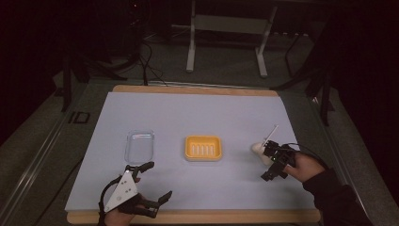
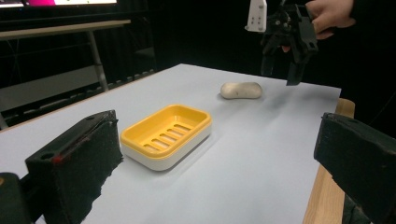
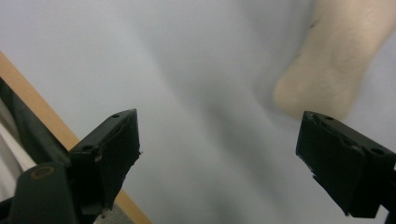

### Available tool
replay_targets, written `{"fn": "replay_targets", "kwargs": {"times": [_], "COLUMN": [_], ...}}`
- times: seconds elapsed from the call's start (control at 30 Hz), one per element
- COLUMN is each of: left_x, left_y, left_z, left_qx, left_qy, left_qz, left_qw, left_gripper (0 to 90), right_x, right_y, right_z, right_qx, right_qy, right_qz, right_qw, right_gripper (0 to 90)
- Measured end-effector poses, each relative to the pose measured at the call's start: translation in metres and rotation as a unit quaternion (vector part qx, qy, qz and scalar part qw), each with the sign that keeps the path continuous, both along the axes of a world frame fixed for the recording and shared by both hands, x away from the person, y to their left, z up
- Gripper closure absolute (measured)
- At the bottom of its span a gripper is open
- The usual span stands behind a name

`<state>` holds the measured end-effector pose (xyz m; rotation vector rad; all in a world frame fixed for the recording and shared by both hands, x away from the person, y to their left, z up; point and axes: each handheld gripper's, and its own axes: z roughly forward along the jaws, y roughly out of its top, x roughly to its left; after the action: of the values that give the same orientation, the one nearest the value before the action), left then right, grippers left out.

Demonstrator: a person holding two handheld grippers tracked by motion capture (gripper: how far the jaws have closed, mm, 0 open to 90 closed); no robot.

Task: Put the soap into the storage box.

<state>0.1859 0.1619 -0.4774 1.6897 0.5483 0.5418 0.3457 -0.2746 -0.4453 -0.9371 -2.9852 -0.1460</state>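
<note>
Right hand-held gripper (image 1: 273, 165) hovers with jaws wide apart and empty, just beside the soap (image 1: 258, 149) lying on the desk (image 1: 207, 113), right of the yellow dish (image 1: 203, 148). Left hand-held gripper (image 1: 153, 181) also gapes wide, empty, near the clear lid (image 1: 140, 146).

Colours at the recorded moment. The soap dish (image 1: 203, 148), taken as landmark, was yellow-orange inside, with a white lower shell seen in the left gripper view, and a row of pale slots (a ribbed pattern) in its floor. To its right lay a cream-beige soap bar (image 1: 258, 149), plain and unpatterned. To its left stood a clear, colourless lid (image 1: 140, 146). All rested on a pale lilac-grey sheet (image 1: 197, 113) edged by light brown wood. Both grippers' jaws were matt black; the left gripper (image 1: 154, 179), nearer than the dish, bore a light grey plate.
</note>
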Motion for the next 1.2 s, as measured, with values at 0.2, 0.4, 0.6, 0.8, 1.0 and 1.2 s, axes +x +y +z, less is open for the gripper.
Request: {"fn": "replay_targets", "kwargs": {"times": [0.2, 0.4, 0.6, 0.8, 1.0, 1.2], "left_x": [0.000, 0.001, 0.001, 0.001, 0.001, 0.000], "left_y": [0.001, 0.000, 0.001, 0.000, 0.000, 0.000], "left_z": [0.000, 0.000, 0.000, 0.000, 0.000, 0.000], "left_qx": [0.000, -0.001, -0.004, -0.005, -0.005, -0.007], "left_qy": [0.001, 0.003, 0.004, 0.004, 0.005, 0.006], "left_qz": [0.000, -0.001, -0.001, -0.002, -0.004, -0.007], "left_qw": [1.0000, 1.0000, 1.0000, 1.0000, 1.0000, 0.9999], "left_gripper": [0.8, 0.8, 0.8, 0.8, 0.8, 0.8], "right_x": [0.010, 0.021, 0.029, 0.036, 0.045, 0.051], "right_y": [-0.006, -0.014, -0.016, -0.016, -0.016, -0.017], "right_z": [0.007, 0.010, 0.006, 0.005, -0.002, -0.009], "right_qx": [0.025, 0.048, 0.047, 0.055, 0.073, 0.097], "right_qy": [-0.013, -0.021, -0.018, -0.043, -0.049, -0.070], "right_qz": [-0.015, -0.027, -0.048, -0.071, -0.086, -0.090], "right_qw": [0.9995, 0.9982, 0.9976, 0.9950, 0.9924, 0.9887], "right_gripper": [13.2, 13.3, 13.5, 13.8, 14.3, 19.4]}}
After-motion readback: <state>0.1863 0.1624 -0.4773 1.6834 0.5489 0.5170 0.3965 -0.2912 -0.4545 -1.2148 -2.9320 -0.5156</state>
